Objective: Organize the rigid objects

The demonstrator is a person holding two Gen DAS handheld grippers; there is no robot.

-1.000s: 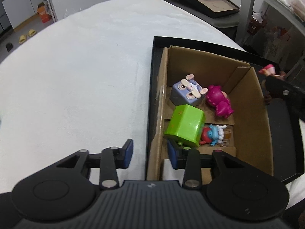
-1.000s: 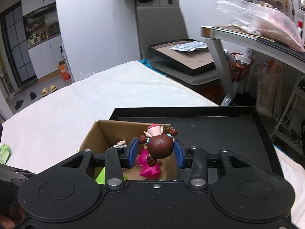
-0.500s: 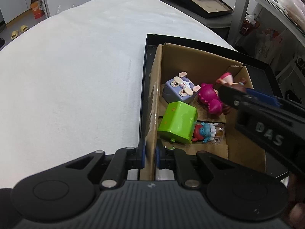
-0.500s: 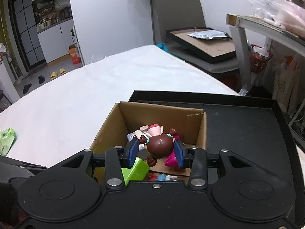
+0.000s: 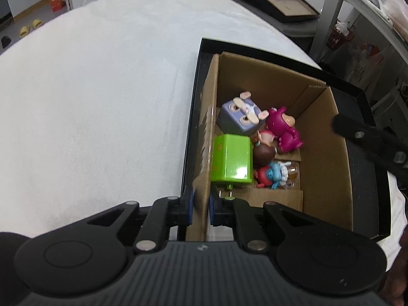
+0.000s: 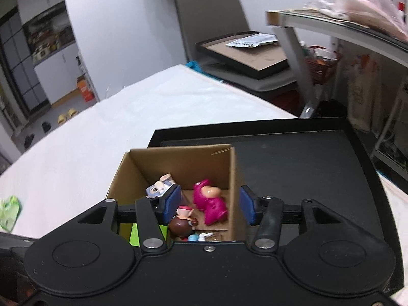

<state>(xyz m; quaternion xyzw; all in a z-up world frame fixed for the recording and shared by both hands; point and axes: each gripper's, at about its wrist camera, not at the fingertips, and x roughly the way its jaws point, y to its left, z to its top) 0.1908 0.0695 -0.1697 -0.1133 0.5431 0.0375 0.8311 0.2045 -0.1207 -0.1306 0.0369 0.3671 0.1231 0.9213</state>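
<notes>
Our left claw point(image 5: 200, 205) is clamped on the near left wall of the open brown cardboard box point(image 5: 323, 153), its blue pads pressed to either side of the cardboard. Our right claw point(image 6: 209, 205) hangs over the box with its jaws spread wide and nothing between them.

Inside the box lie five toys. A bright green plastic block point(image 5: 232, 162) sits against the left wall, and a lilac cube-shaped rabbit toy point(image 5: 241, 117) is behind it. A magenta bear figure point(image 5: 284, 132) lies beside the rabbit. A brown-haired doll figurine point(image 5: 264, 150) rests between the green block and the bear. A small red and blue figure point(image 5: 271, 174) lies nearest us.

The box stands in a shallow black tray point(image 6: 318, 158) on the white-covered table point(image 5: 102, 97).
</notes>
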